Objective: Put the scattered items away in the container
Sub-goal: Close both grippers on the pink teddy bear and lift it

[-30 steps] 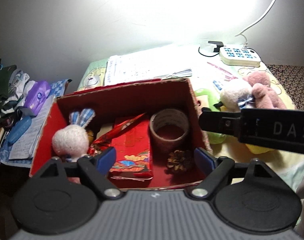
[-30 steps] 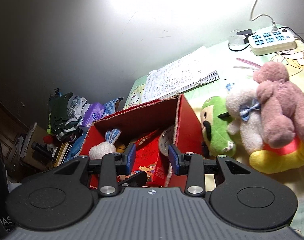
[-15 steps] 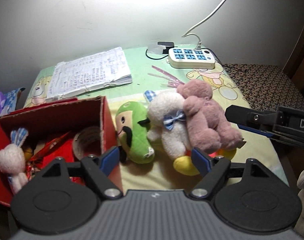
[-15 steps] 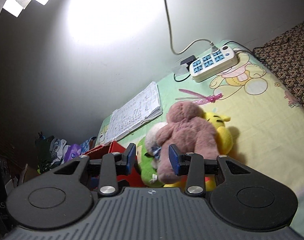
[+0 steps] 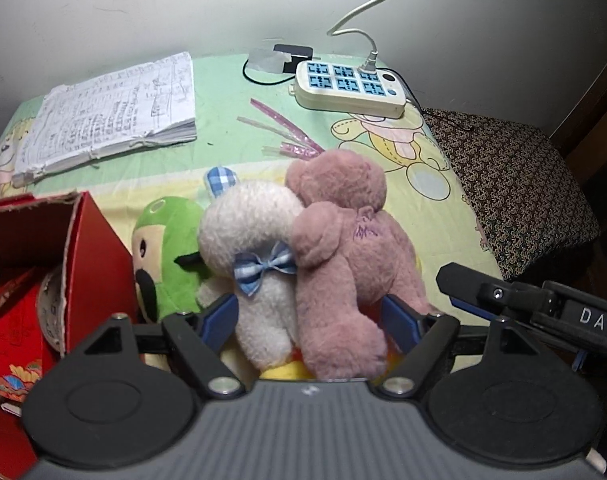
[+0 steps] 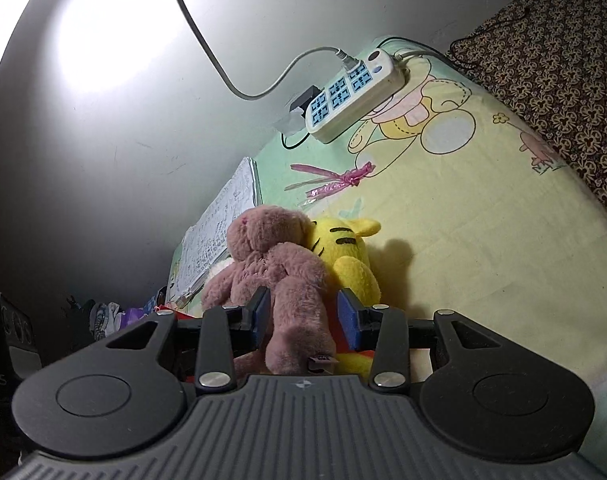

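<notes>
Left wrist view, from the left edge rightward: open red cardboard box (image 5: pixel 91 248) at lower left, holding a red printed packet (image 5: pixel 15 336) and a round woven cup (image 5: pixel 53 312), only partly in view. Just beside the box wall, a green plush toy with a black moustache (image 5: pixel 163 256). Pressed against it, a fluffy white plush with a blue checked bow (image 5: pixel 259 256), and leaning on that, a dusty-pink plush bear (image 5: pixel 343 252) (a yellow plush peeks out underneath). Left hand-held gripper (image 5: pixel 309 320) spread wide, blue pads either side of the white and pink plushes, touching neither clearly. Upper left, a handwritten paper pad (image 5: pixel 107 108) on the green cartoon-print sheet (image 5: pixel 223 152); upper centre, pink ribbon strips (image 5: pixel 283 132); upper right, a white power strip with blue sockets (image 5: pixel 349 88).

Right wrist view: right hand-held gripper (image 6: pixel 303 320) parted around a limb of the pink bear, contact not clear enough to tell. Yellow plush (image 6: pixel 349 260) right of the bear, at centre frame.
</notes>
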Demonstrator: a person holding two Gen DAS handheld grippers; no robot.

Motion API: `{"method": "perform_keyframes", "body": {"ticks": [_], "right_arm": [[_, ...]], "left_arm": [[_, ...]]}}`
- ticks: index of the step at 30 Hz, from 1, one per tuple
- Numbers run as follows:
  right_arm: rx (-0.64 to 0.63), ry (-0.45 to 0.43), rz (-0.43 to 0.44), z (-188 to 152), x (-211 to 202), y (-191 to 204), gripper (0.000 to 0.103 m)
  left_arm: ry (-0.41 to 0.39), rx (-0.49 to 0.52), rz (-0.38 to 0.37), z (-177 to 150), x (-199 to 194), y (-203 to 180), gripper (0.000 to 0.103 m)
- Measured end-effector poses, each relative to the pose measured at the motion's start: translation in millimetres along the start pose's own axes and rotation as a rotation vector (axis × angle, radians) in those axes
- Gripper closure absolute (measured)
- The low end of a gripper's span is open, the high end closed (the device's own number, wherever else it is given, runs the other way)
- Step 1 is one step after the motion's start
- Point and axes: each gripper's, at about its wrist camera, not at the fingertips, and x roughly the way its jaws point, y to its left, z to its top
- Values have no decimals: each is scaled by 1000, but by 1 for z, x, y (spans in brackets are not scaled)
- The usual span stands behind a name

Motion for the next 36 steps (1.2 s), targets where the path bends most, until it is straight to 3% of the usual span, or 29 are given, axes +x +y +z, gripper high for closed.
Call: {"method": "perform_keyframes", "body": {"ticks": [4, 16, 21, 24, 31, 36], "right_arm": [[19, 34, 26, 7, 14, -7, 57], [69, 135, 157, 13, 47, -15, 59], [45, 136, 170, 14, 46, -11, 64], [41, 135, 171, 13, 43, -11, 67], [24, 120, 165, 9, 29, -9, 76], [12, 120, 167, 4, 23, -6, 76]], "left_arm": [[19, -17, -19, 5, 13, 1, 23], [-9, -6, -35, 9, 22, 5, 26], [-28, 25, -31, 10, 18, 0, 34], [-37, 53, -53, 7, 14, -7, 52], [-54, 52, -71, -3, 5, -9, 53], [-66, 42, -89, -12, -4, -8, 54]]}}
